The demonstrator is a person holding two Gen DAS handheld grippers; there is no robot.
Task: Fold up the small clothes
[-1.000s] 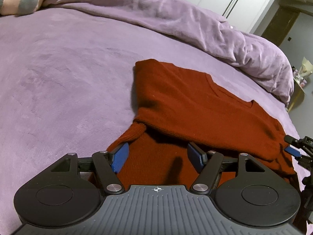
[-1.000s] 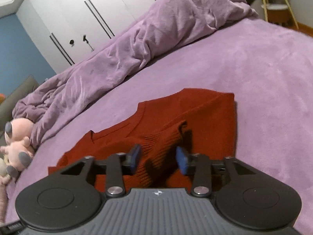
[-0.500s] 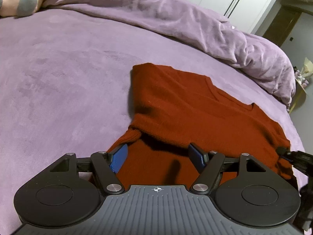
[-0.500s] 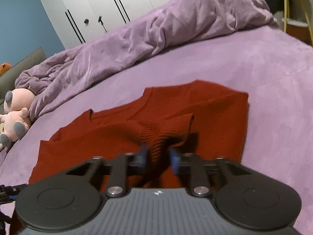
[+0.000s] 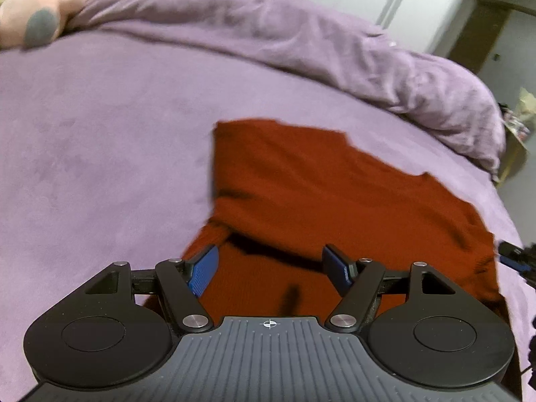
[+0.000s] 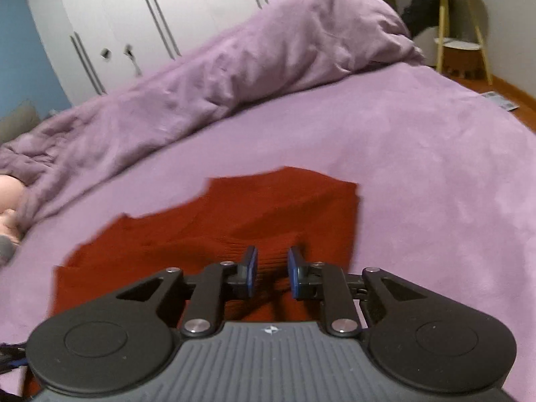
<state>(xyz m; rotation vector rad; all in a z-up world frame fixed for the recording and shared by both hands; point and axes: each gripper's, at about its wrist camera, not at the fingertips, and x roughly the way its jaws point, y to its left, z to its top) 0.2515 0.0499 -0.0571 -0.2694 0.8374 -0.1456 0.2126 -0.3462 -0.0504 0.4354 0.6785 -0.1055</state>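
Observation:
A dark red knit sweater (image 5: 318,194) lies flat on the purple bed (image 5: 100,150), with both sleeves folded in over its body. My left gripper (image 5: 270,254) hovers open above the sweater's near left part; nothing is between its blue pads. The tip of my right gripper (image 5: 512,258) shows at the sweater's right edge. In the right wrist view the sweater (image 6: 268,211) lies in front of my right gripper (image 6: 272,254). Its jaws are opening, a narrow gap apart. The ribbed sleeve cuff (image 6: 271,241) shows in the gap, and the pads are not pressing on it.
A bunched purple duvet (image 5: 301,43) runs along the far side of the bed, also seen as the duvet (image 6: 234,67). A pink plush toy (image 5: 40,6) sits at the far left. White wardrobe doors (image 6: 167,10) and a small yellow-legged side table (image 6: 459,30) stand beyond.
The right gripper closed on the folded sleeve's cuff, then parted again and drew back upward. The left gripper stayed open and lifted slightly away from the sweater.

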